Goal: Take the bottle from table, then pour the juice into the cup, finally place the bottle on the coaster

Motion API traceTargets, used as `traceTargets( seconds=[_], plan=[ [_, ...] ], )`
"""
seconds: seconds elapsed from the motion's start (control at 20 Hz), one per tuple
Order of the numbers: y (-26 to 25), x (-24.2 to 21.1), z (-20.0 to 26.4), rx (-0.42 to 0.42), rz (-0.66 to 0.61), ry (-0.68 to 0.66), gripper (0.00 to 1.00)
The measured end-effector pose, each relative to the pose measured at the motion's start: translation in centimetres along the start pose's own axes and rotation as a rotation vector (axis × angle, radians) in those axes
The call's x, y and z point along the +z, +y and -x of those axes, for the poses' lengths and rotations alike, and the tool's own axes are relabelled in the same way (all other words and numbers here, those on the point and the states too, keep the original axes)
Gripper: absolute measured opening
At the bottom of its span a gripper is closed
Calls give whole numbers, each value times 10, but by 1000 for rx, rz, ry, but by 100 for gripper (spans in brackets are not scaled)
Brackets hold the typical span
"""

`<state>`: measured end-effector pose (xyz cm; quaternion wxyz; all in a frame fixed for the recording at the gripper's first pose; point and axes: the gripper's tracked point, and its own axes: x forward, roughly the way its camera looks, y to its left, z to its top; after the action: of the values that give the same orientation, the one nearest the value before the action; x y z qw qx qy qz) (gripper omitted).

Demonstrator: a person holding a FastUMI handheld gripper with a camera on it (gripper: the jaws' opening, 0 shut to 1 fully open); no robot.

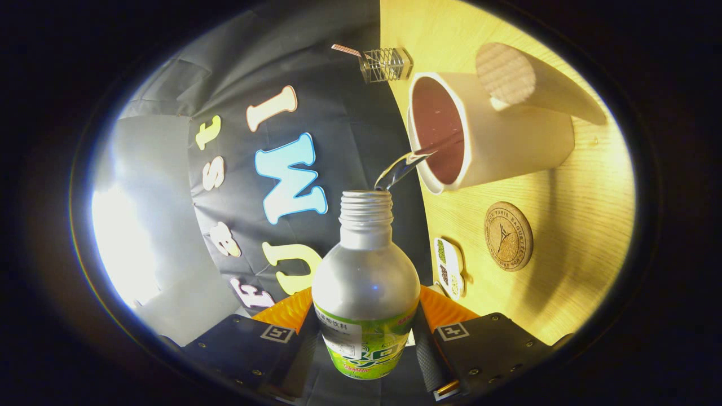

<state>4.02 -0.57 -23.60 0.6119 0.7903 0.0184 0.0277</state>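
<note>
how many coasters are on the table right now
2 that look like coasters. A round cork coaster lies on the table below the cup. A small patterned one lies between it and the bottle held in the gripper.

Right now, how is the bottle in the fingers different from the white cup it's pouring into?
The bottle is silvery metal with a green label and a narrow threaded neck; the cup is plain white with a wide mouth. The bottle is held tipped between the fingers; the cup stands on the wooden table. The bottle gives out a stream of liquid; the cup takes it in and already holds dark reddish juice. Both are open at the top.
</note>
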Motion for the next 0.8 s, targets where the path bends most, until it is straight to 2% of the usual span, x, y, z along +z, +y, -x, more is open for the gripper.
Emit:
traceTargets(
  seconds=[0.8],
  plan=[
    [1, 4, 3, 32, -64, -17, 76]
  ],
)
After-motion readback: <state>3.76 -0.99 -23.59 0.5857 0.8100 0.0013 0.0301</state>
